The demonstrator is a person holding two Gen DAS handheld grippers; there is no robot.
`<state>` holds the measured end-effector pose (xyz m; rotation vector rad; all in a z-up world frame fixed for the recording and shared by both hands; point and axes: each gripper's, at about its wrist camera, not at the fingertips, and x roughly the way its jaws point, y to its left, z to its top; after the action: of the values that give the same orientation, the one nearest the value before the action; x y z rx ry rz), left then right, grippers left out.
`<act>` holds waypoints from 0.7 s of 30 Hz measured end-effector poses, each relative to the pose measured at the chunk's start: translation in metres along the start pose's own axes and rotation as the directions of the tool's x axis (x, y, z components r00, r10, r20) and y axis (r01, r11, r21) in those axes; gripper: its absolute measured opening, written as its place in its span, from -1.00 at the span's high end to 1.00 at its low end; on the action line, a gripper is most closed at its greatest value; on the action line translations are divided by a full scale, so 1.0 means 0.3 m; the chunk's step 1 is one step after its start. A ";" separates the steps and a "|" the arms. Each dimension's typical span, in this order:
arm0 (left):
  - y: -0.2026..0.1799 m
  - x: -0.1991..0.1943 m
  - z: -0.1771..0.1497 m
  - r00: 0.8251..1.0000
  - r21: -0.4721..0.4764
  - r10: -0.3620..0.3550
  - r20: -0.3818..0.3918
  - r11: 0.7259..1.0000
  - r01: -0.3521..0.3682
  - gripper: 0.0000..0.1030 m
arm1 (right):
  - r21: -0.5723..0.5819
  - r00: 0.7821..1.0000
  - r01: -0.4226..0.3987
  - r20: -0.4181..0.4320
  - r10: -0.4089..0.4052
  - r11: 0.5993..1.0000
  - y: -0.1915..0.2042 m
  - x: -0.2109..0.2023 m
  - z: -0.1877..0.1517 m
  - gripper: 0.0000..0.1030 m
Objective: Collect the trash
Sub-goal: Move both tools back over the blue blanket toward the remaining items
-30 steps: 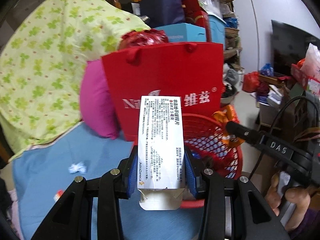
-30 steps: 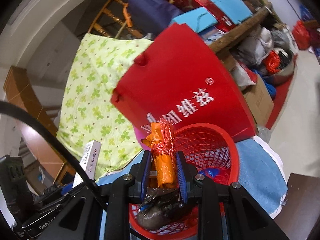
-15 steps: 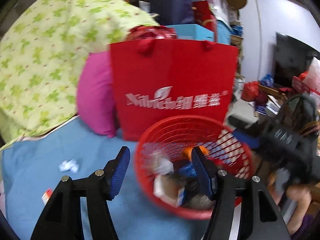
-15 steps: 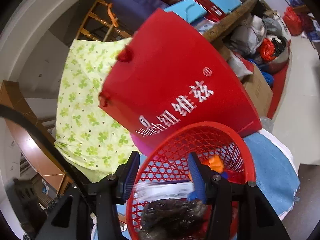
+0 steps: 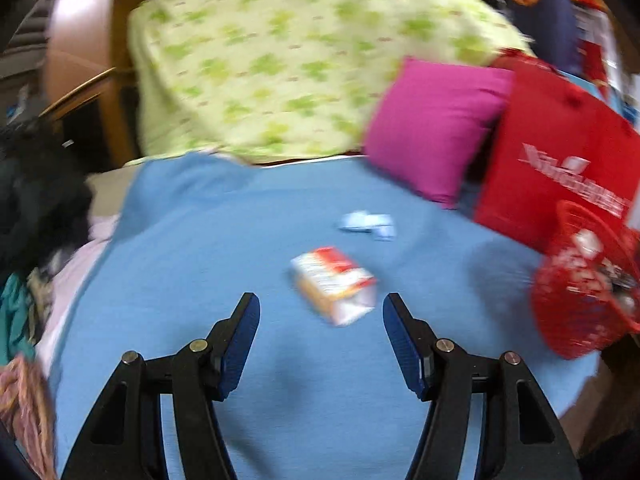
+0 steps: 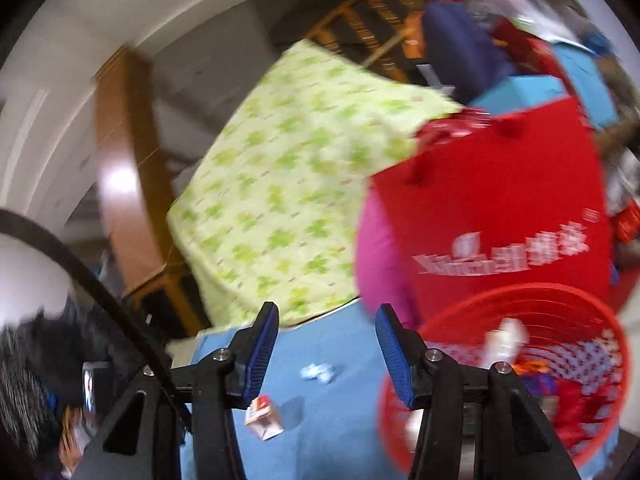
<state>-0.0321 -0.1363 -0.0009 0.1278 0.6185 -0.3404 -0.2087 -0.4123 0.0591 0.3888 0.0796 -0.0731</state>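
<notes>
Both grippers had emptied themselves within the last second. Earlier the left gripper (image 5: 321, 320) was clamped on a white medicine carton held over the red basket (image 5: 576, 320), and the right gripper (image 6: 326, 344) on an orange wrapper above the same basket; half a second later both pairs of jaws stood apart with nothing between them, and carton and wrapper showed inside the mesh. Now the left gripper, jaws apart and empty, had swung off the basket, which lay far to its right at the edge of the blue blanket (image 5: 224, 240). Just ahead of its fingertips, slightly right of centre, lay a small red-and-white box (image 5: 334, 284), and a little beyond that a crumpled white paper scrap (image 5: 368, 226). The right gripper, jaws likewise apart and empty, had turned partway aside: the basket sat low to its right, the same box below its left finger and the scrap ahead between the fingers. For the task this probably meant two pieces were delivered and the next round was starting, the box likeliest for the left gripper. Both views were motion-blurred, so finer detail could not be made out.
</notes>
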 end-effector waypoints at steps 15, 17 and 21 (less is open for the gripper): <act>0.147 0.121 -0.096 0.993 -0.041 0.078 -0.090 0.996 -0.082 -0.26 | -0.059 0.884 -0.033 -0.468 0.001 0.998 0.200 0.445 -0.299 -0.05; 0.144 0.104 -0.093 0.994 -0.030 0.077 -0.078 0.996 -0.079 -0.26 | -0.061 0.871 -0.038 -0.492 0.003 0.997 0.202 0.494 -0.334 -0.06; 0.151 0.106 -0.094 0.993 -0.016 0.067 -0.095 0.998 -0.069 -0.26 | -0.042 0.847 -0.023 -0.531 -0.003 0.999 0.184 0.567 -0.373 -0.06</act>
<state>-0.0075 -0.0965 -0.0416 0.1468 0.7093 -0.2639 -0.0420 -0.3282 -0.0388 0.3535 0.6309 0.0501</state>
